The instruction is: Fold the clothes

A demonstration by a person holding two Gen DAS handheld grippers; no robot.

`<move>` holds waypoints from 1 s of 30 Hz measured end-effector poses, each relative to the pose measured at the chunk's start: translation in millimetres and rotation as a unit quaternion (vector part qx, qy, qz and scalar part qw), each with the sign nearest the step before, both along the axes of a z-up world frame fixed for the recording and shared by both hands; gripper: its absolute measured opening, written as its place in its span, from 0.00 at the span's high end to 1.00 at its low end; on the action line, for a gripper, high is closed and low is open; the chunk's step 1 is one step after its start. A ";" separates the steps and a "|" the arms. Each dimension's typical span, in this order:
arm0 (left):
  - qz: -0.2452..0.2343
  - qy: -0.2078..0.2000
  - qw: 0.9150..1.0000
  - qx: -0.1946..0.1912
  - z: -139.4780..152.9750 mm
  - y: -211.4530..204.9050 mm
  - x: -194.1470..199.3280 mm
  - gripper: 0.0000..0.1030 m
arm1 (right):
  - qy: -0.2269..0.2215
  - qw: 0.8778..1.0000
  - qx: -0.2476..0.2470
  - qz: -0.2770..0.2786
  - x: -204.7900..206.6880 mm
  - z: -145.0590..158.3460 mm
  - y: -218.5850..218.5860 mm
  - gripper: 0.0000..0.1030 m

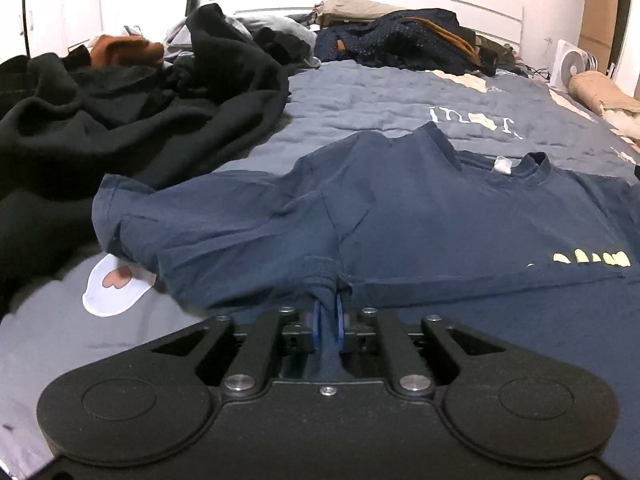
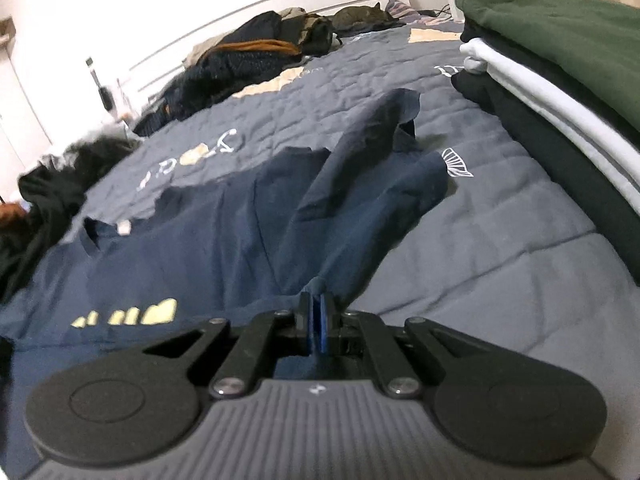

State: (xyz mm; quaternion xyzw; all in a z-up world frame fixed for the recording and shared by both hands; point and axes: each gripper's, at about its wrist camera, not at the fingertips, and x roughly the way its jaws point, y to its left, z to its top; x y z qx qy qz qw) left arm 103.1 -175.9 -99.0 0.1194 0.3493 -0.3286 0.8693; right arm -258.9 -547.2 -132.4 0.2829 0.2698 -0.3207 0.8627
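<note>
Your left gripper (image 1: 328, 312) sits low over the navy T-shirt (image 1: 400, 208), its blue pads pressed together on a bunched edge of the fabric beside the left sleeve. Your right gripper (image 2: 319, 312) sits equally low at the shirt's opposite side, jaws closed tight on a fold of cloth below the right sleeve.

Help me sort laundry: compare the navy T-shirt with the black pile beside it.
The navy T-shirt is spread nearly flat on the bed; the black pile is crumpled in a heap. The T-shirt is pinched by the left gripper and right gripper; nothing holds the pile. Both are dark and unfolded.
</note>
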 end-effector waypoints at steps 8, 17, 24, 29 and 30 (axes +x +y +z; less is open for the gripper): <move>0.025 0.051 0.995 -0.080 45.7 65.1 8.3 0.61 | -0.025 1.000 0.013 -0.014 -19.9 25.0 2.2 0.89; -0.058 0.033 0.996 -0.064 73.1 129.5 -16.7 0.61 | -0.064 0.996 0.022 0.065 -18.9 63.0 50.8 0.70; -0.094 0.060 0.992 -0.064 54.5 159.2 -38.9 0.61 | -0.097 0.983 0.043 0.147 -10.4 92.8 98.6 0.64; -0.114 0.074 0.988 -0.074 47.1 166.5 -56.1 0.61 | -0.101 0.974 0.061 0.193 -1.1 106.0 136.5 0.63; -0.118 0.074 0.987 -0.075 46.0 167.0 -59.8 0.61 | -0.098 0.973 0.062 0.202 1.7 107.8 144.2 0.63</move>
